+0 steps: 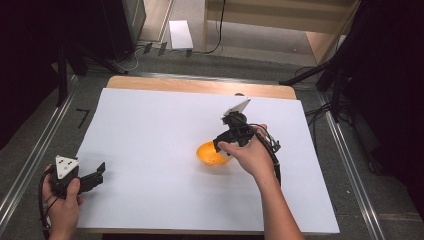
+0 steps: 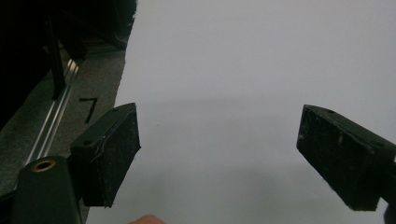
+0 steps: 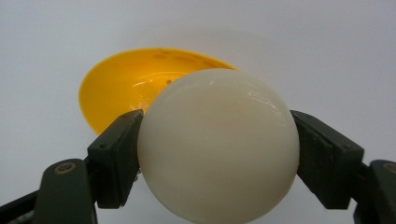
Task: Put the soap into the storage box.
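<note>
The one sign I can read is a black mark like the figure 7 (image 2: 88,109) on the grey floor (image 2: 100,84), just beside the left edge of my white table sheet (image 2: 261,70). The high view shows the same mark (image 1: 83,117) on the floor.

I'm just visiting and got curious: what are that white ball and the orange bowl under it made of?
The white ball looks like smooth, glossy plastic or something glazed; small bright glints sit on its top, and its colour is an even cream. The orange bowl seems to be thin glossy plastic: light glows through its wall and its inside shines. The right gripper is shut on the ball, just above the bowl.
</note>
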`<state>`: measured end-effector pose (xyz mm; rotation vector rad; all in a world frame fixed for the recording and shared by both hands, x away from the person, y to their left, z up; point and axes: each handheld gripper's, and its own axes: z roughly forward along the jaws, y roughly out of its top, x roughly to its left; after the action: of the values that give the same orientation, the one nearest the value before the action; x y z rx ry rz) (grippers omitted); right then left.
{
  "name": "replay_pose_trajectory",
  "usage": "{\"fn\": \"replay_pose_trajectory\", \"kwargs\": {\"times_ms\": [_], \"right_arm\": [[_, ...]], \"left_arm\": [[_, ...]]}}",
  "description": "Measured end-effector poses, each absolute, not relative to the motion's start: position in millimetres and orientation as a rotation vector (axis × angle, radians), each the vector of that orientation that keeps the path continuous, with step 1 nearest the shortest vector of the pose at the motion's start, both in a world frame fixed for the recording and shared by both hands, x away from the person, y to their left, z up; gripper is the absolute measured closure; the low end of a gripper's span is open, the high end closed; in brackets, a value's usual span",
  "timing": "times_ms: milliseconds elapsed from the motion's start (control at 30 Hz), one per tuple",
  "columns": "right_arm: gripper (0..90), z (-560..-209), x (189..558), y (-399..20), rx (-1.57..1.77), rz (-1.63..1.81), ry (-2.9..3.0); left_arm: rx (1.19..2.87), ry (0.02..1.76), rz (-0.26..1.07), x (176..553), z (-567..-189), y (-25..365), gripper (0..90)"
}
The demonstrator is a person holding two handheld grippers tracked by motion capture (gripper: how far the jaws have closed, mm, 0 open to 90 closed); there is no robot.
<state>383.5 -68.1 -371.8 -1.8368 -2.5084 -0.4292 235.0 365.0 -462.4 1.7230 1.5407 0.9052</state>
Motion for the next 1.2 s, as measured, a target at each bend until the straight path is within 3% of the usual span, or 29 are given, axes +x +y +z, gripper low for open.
{"fn": "replay_pose_trajectory", "kwargs": {"times_ms": [1200], "right_arm": [[23.2,-401,390,-45,-1.798,-0.371,-2.497]], "left_arm": [[1.727,1.539,0.901,235,-462,365,14.1]]}}
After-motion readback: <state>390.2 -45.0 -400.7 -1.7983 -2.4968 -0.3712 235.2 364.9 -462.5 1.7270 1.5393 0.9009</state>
